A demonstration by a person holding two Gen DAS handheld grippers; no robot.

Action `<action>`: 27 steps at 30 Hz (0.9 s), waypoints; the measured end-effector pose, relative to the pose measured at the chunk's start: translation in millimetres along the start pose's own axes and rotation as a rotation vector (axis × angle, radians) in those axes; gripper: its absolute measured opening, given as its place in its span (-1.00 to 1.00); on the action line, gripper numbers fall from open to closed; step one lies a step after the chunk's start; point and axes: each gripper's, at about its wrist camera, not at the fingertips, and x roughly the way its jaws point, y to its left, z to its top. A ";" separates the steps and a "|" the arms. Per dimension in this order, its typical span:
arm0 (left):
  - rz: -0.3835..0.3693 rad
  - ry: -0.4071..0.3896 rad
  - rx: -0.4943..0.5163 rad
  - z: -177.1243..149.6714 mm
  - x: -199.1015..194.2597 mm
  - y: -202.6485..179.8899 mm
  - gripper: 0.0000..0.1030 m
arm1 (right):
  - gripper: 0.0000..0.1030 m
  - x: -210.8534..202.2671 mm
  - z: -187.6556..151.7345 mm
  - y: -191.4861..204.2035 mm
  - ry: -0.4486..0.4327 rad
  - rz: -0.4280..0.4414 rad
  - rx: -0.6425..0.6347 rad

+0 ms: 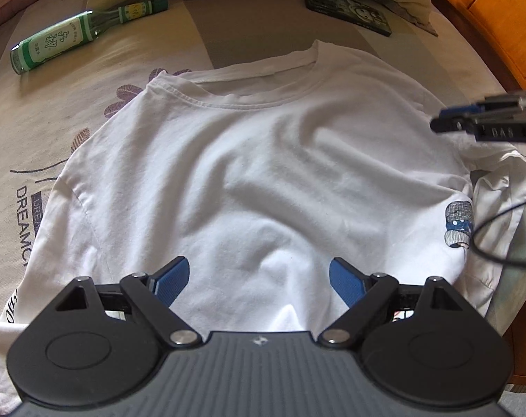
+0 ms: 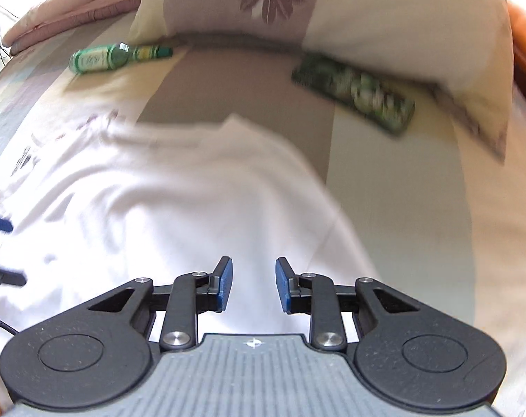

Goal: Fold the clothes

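Observation:
A white T-shirt (image 1: 263, 160) lies on a bed, collar at the far side, its sides turned in. A small printed figure (image 1: 458, 224) shows on the folded right part. My left gripper (image 1: 259, 278) hovers over the shirt's near middle, jaws wide open, nothing between the blue pads. In the left wrist view the right gripper (image 1: 443, 120) enters from the right edge above the shirt's right shoulder. In the blurred right wrist view my right gripper (image 2: 254, 286) stands over the shirt (image 2: 165, 208) with a clear gap between its pads and no cloth in them.
A green glass bottle (image 1: 78, 38) lies on the patterned sheet at the far left. A dark flat box (image 1: 349, 10) rests by the pillow (image 2: 384, 17) at the far right. Orange wooden furniture (image 1: 499, 21) borders the bed on the right. A thin black cable (image 1: 485, 229) loops over the shirt's right edge.

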 end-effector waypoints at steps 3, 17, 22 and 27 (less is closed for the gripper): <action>-0.006 0.019 0.027 -7.7 -1.3 -10.4 0.70 | -0.36 -7.9 -35.3 4.6 0.058 0.014 0.058; -0.069 0.071 0.159 -12.6 3.3 -65.5 0.70 | 0.11 -76.8 -146.4 -62.8 0.013 -0.308 0.443; -0.100 0.092 0.234 -7.8 9.7 -81.9 0.70 | -0.09 -56.7 -163.0 -94.9 -0.014 -0.244 0.586; -0.124 0.099 0.305 -4.0 3.5 -87.2 0.70 | -0.89 -57.5 -153.9 -91.0 -0.037 -0.211 0.583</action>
